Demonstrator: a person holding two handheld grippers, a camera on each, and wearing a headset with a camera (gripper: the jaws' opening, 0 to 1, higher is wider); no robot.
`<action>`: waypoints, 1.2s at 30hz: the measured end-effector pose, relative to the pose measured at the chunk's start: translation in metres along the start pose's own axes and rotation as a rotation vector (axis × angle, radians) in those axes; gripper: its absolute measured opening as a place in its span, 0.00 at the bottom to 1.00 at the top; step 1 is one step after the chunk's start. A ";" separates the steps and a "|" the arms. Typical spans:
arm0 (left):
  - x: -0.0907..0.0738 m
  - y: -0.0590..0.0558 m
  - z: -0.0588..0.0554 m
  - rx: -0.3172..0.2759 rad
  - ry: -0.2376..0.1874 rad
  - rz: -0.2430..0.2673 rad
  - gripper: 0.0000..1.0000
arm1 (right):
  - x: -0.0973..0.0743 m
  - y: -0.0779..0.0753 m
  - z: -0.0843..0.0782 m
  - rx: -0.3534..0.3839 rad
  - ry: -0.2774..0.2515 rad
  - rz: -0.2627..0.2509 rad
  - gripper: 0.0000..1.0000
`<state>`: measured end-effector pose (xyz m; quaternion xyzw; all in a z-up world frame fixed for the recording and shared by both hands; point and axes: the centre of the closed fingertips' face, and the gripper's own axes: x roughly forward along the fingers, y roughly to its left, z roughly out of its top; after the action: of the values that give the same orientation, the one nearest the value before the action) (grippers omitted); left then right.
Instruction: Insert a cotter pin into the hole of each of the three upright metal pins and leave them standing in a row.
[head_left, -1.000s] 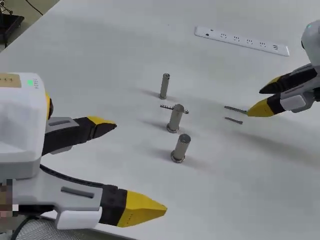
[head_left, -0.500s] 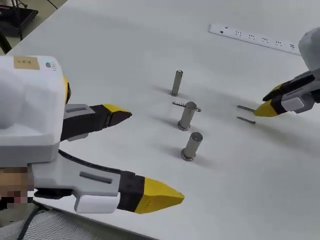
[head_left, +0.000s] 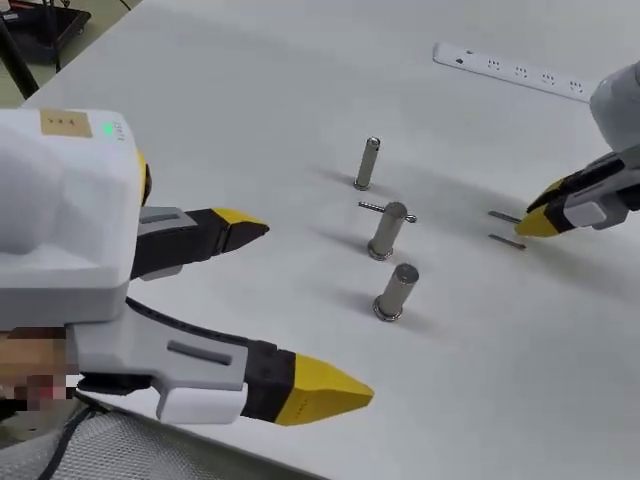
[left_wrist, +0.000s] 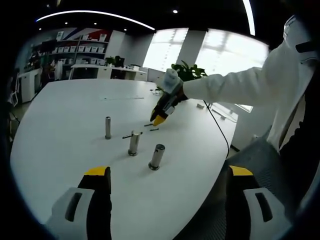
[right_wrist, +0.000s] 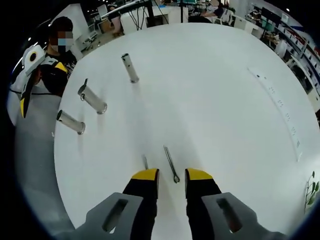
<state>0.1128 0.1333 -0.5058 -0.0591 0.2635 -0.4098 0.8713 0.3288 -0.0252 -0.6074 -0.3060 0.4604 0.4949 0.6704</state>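
Three upright silver metal pins (head_left: 387, 232) stand in a row mid-counter (head_left: 250, 120), the middle one carrying a thin cotter pin (head_left: 372, 207). At their 3 o'clock, two loose cotter pins (head_left: 505, 217) lie at the right gripper (head_left: 527, 218), its fingers (right_wrist: 144, 186) narrowly parted and empty. A white power strip (head_left: 510, 72) lies at 1 o'clock. The left gripper (head_left: 320, 312) is at 8 o'clock, fingers spread wide, with bare counter around it.

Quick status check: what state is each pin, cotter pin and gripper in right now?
Far pin: upright, nothing through it.
Middle pin: upright, cotter pin through it.
Near pin: upright, nothing through it.
Loose cotter pins: lying flat.
Left gripper: jaws open, empty.
Right gripper: jaws open, at the loose cotter pins.
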 end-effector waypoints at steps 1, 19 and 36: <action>0.000 0.001 -0.001 -0.001 0.000 0.000 0.95 | 0.001 -0.001 0.000 -0.005 0.004 0.002 0.15; 0.002 0.001 0.000 -0.015 -0.013 0.004 0.94 | 0.006 0.000 -0.003 -0.112 0.079 -0.017 0.02; -0.002 0.007 -0.005 -0.022 -0.014 0.000 0.92 | 0.006 0.006 -0.001 -0.210 0.172 -0.061 0.00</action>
<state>0.1140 0.1399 -0.5117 -0.0716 0.2617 -0.4063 0.8725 0.3230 -0.0220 -0.6128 -0.4297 0.4522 0.4917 0.6076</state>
